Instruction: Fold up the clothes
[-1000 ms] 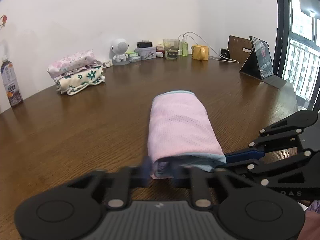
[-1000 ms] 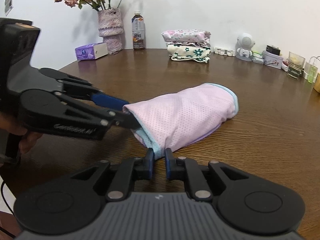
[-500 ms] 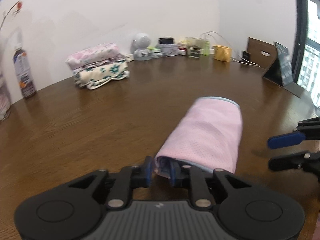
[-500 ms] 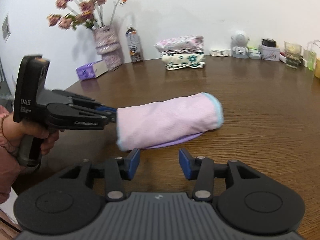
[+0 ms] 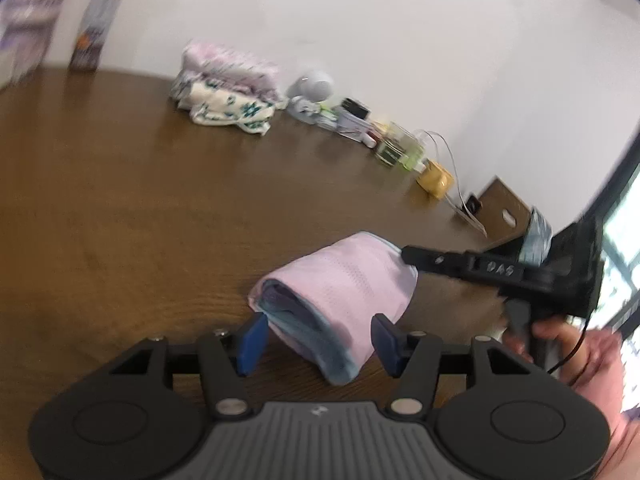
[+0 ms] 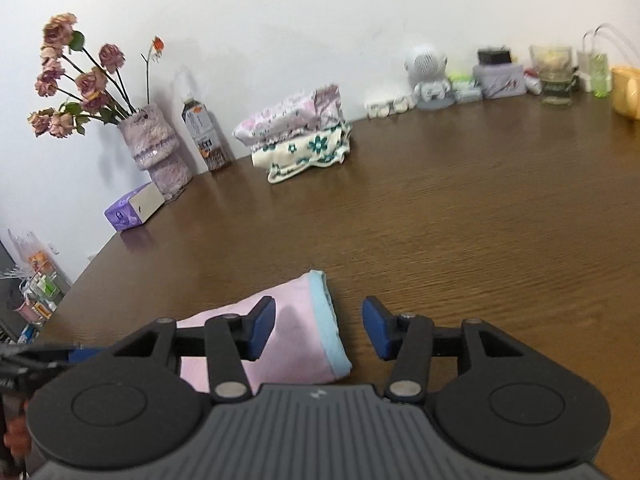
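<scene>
Your left wrist view is smeared by motion blur, so the bottle (image 5: pixel 94 20) at far left and the clutter along the wall are hard to read there. Your left gripper (image 5: pixel 318 338) is spread wide, its blue pads (image 5: pixel 252 338) standing on either side of the near end of the folded pink garment (image 5: pixel 340 292), which lies on the brown wooden table (image 5: pixel 120 208). Whether the pads touch the cloth cannot be told. From this side you see the open, layered end of the bundle with its light blue edging; its long axis runs away from you and up to the right, toward the right gripper (image 5: pixel 412 256). That gripper comes in from the right with its tip at the far end of the garment, your hand (image 5: pixel 560 340) on its handle; its fingers overlap in this view, so their spacing is unreadable here.

The right wrist view settles that: your right gripper (image 6: pixel 319 330) is spread apart too, and the pink garment (image 6: pixel 296 340) lies low in the frame, its blue-trimmed end between the fingers and its left part hidden behind the left finger and the gripper body. This view alone shows clearly the vase of dried roses (image 6: pixel 152 144), the purple tissue box (image 6: pixel 134 208), the bottle (image 6: pixel 204 132) and the stack of folded floral clothes (image 6: pixel 300 132) near the wall, well apart from the pink piece. The left gripper (image 6: pixel 48 356) is only a dark sliver at the left edge.
</scene>
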Demonstrator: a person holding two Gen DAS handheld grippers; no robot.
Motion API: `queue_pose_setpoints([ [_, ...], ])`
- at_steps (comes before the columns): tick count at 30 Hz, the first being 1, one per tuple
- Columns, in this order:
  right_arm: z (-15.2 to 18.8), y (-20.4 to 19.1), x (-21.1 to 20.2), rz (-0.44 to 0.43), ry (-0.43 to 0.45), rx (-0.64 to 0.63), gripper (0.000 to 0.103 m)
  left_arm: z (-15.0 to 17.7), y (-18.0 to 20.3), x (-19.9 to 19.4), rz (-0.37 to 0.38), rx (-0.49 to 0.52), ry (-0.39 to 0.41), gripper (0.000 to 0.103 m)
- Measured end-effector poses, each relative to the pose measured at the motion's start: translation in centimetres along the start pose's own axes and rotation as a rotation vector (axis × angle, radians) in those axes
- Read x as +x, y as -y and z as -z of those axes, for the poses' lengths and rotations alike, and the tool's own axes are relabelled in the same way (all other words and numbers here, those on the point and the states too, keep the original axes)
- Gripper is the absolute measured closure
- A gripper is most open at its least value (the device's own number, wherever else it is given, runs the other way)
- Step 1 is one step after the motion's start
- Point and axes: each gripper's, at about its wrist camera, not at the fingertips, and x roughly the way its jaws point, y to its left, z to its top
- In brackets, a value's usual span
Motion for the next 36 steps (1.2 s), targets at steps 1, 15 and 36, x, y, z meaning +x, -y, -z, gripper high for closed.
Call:
queue_pose_setpoints([
  [1, -0.1, 0.2, 0.6, -0.011, -0.017, 0.013, 0.054, 0.0, -0.1, 0.3, -0.002, -0.032, 0.003, 0.047],
  [15, 1.1, 1.2, 1.3, -0.080, -0.057, 0.088, 0.077, -0.1, -0.6, 3.0, -0.024, -0.100, -0.004, 0.084],
  [36, 3.5, -0.5, -2.2, -0.093, -0.042, 0.092, 0.084, -1.5, -0.8, 2.0, -0.105, 0.015, 0.009, 0.091],
])
